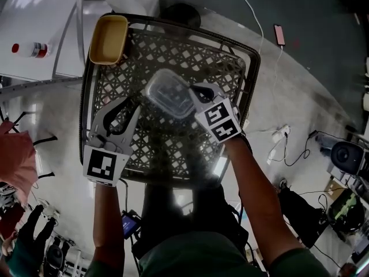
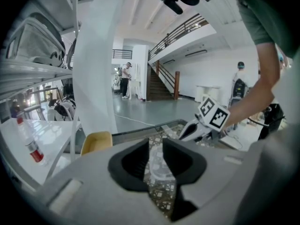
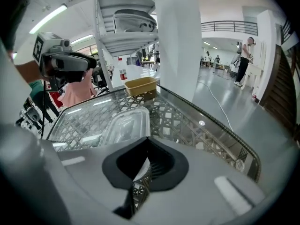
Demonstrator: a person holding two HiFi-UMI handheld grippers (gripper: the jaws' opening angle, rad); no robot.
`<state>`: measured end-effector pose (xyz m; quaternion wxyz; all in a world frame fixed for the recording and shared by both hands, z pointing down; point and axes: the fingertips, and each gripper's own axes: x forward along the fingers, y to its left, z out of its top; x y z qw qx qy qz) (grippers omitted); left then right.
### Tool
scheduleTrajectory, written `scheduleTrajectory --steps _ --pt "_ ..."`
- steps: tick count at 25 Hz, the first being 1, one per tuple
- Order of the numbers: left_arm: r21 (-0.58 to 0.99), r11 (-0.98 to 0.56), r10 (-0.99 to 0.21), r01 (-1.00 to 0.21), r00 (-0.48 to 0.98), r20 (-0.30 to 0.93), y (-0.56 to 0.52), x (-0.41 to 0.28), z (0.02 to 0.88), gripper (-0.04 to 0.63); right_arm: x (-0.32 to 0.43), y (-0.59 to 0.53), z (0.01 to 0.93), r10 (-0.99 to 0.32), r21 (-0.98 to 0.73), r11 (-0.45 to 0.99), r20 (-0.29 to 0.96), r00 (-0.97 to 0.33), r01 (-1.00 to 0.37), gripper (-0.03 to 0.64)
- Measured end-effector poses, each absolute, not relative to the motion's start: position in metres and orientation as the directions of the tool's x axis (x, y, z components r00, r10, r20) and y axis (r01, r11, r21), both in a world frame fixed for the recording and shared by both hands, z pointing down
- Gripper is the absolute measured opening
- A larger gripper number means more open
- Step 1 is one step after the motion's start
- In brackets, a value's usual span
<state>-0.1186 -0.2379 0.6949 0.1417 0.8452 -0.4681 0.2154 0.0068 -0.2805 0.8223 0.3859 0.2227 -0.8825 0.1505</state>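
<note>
A clear plastic container (image 1: 169, 93) lies over the middle of a glass-topped lattice table (image 1: 239, 77). My right gripper (image 1: 198, 96) is shut on the container's right edge, and a thin pale rim shows between its jaws (image 3: 143, 165). The container (image 3: 125, 125) stretches away ahead of them. My left gripper (image 1: 134, 103) stands open just left of the container, apart from it. Through its gap (image 2: 156, 158) I see the container (image 2: 159, 170) and, beyond it, the right gripper (image 2: 199, 128). The left gripper (image 3: 70, 62) shows at the upper left of the right gripper view.
A yellow tray (image 1: 108, 38) rests on the table's far left corner. A white shelf unit (image 1: 40, 27) with a red-capped bottle (image 1: 29, 49) stands to the left. A phone (image 1: 279, 34) and cables lie on the floor at right. A person in pink (image 1: 14, 160) is at the left.
</note>
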Motion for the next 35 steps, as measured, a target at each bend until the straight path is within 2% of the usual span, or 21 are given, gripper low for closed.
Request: scheduleTrajectory --steps 14,35 --pt "-0.037 -0.539 -0.761 -0.842 0.467 0.45 -0.239 -0.125 0.626 0.091 0.006 -0.288 0.712 -0.441 0.104 0.854 0.664 -0.604 -0.509 0.005" --pt "-0.233 -0.588 -0.802 -0.775 0.52 0.295 -0.197 -0.117 0.454 0.091 0.01 -0.243 0.488 -0.63 0.354 0.777 0.455 -0.63 -0.521 0.005"
